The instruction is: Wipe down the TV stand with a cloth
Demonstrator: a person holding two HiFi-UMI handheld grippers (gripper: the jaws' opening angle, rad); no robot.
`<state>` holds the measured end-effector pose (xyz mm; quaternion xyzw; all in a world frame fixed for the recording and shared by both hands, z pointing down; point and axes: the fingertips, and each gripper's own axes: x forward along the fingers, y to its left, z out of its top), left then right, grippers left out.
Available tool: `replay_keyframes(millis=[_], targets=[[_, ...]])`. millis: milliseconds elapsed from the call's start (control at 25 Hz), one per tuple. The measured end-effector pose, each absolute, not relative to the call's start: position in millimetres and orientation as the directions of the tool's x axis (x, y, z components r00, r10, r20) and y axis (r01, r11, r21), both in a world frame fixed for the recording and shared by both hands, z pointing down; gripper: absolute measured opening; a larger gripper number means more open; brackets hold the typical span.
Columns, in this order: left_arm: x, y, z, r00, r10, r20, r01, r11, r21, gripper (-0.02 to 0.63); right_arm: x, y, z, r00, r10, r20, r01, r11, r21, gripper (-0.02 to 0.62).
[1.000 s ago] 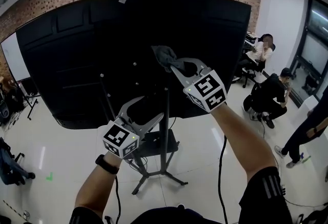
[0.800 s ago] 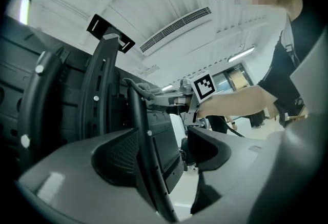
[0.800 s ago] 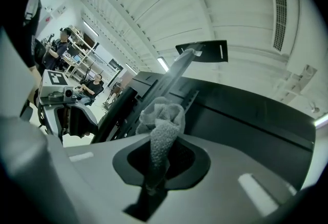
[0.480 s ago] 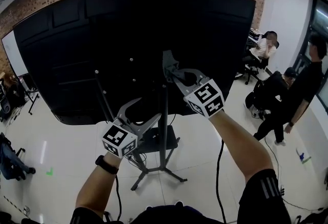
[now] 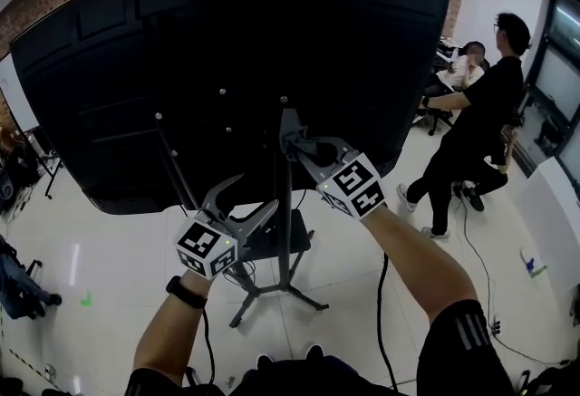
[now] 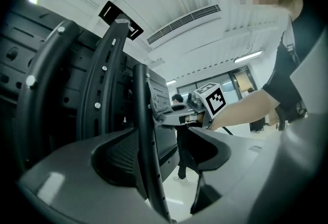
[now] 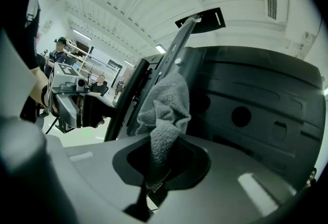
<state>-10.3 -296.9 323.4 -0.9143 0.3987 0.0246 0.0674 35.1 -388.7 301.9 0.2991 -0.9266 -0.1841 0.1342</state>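
Observation:
The TV stand's black upright pole (image 5: 285,236) rises to the back of a large black TV (image 5: 227,50). My right gripper (image 5: 295,143) is shut on a grey cloth (image 5: 313,150) and presses it against the pole just below the TV's lower edge. In the right gripper view the cloth (image 7: 165,110) bunches up out of the jaws of that gripper (image 7: 154,179), touching the slanted upright. My left gripper (image 5: 270,204) sits lower, tips at the pole. Its jaws (image 6: 198,189) stand together, and a thin black upright (image 6: 146,141) runs across the left one.
A small black shelf (image 5: 304,249) and splayed feet (image 5: 304,299) sit low on the stand over a glossy white floor. A person in black (image 5: 471,127) stands at the right, another sits behind (image 5: 460,72). A cable (image 5: 385,294) hangs under my right arm.
My right gripper has slid the cloth down the pole, from higher on the TV's back to its lower edge. The left gripper has kept its place. A person has walked in at right.

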Motion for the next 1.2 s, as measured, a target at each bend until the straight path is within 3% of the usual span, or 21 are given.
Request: replay_keyframes(millis=[1200], targets=[[-19.5,-302.1,482.9,0.693,-0.714,0.098,-0.719,-0.694,0.037,0.324,22.1,-370.8,475.8,-0.733,-0.579,0.358,-0.483,0.813,0.326,0.032]])
